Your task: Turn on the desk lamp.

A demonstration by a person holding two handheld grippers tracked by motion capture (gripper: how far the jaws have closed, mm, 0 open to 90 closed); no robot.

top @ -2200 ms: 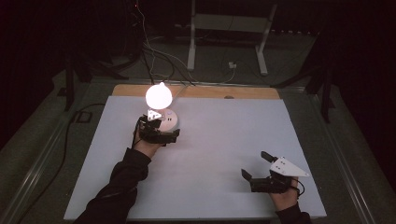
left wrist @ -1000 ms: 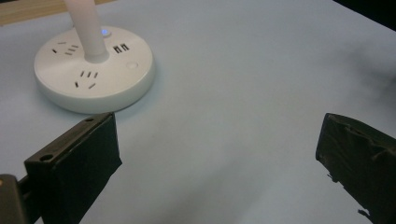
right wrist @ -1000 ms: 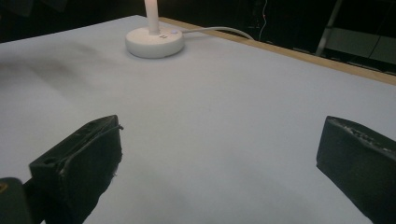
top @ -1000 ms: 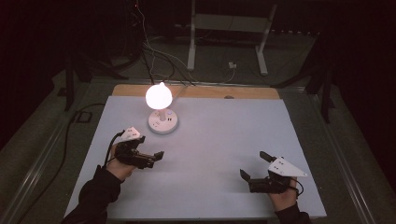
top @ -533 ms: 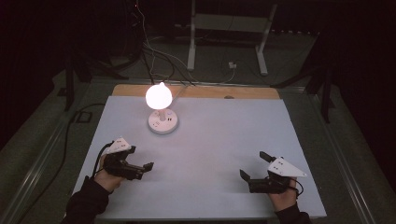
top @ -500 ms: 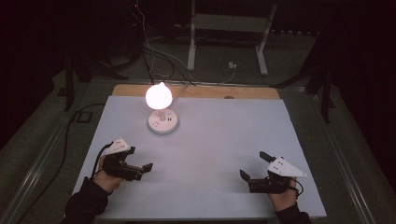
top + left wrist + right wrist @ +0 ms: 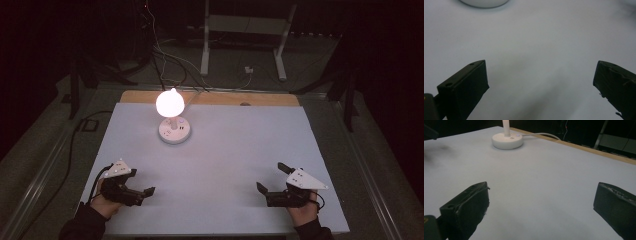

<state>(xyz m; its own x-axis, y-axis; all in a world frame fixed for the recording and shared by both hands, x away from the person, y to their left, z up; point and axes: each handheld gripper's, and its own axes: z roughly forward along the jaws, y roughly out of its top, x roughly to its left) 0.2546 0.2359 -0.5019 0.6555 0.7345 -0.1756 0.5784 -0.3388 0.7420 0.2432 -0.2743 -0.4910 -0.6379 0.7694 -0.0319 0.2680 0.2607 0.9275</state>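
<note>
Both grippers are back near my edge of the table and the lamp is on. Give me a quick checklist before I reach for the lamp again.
1. Left gripper open and empty: ok, jaws spread wide over bare table in the left gripper view.
2. Right gripper open and empty: ok, jaws apart with nothing between them.
3. Lamp upright on its round base: ok, and its globe is lit.
4. Path from either gripper to the lamp free of things: ok, only white tabletop lies between.
5. Lamp cable out of the way: ok, it runs off the far edge behind the base.
6. Which base button does what: cannot tell.
</note>
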